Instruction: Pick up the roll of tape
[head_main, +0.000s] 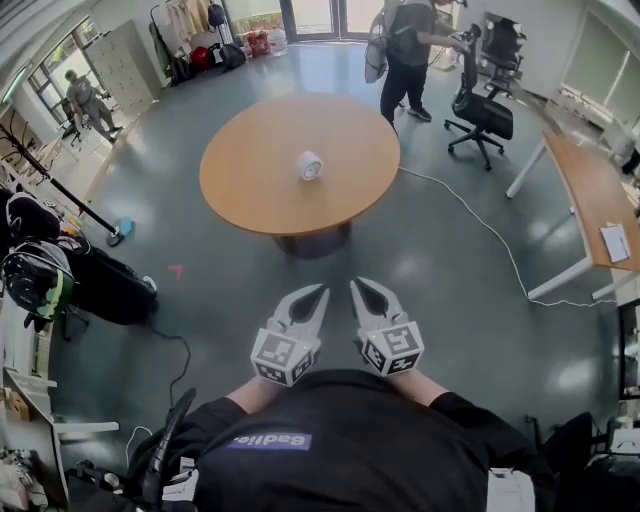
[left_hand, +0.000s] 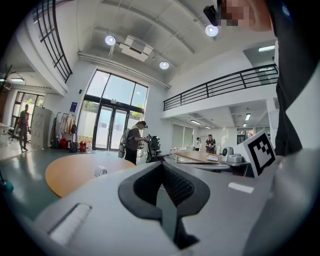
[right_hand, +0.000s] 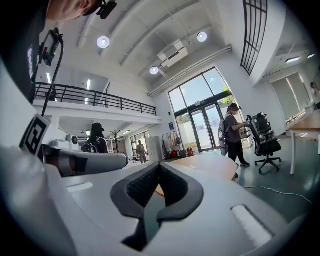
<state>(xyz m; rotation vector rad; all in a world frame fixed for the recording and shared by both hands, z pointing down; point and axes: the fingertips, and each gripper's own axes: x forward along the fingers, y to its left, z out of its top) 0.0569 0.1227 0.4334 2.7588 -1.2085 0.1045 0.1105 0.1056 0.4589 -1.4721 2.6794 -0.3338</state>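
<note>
While roll of tape (head_main: 309, 165) sits on round table (head_main: 250, 190), we hold left gripper (head_main: 320, 292) and right gripper (head_main: 355, 285) away, jaws together, empty.

Black shirt (head_main: 350, 445); grey left claw (head_main: 322, 291), grey right claw (head_main: 354, 284).

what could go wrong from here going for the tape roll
1. The left gripper and right gripper are both shut; reaching the roll of tape with fingers closed would likely just knock it.
2. The roll seems to stand on its edge, so a nudge may send it rolling across the round table.
3. It sits near the table's middle, a long reach, and the white cable on the floor to the right could catch a foot.
</note>
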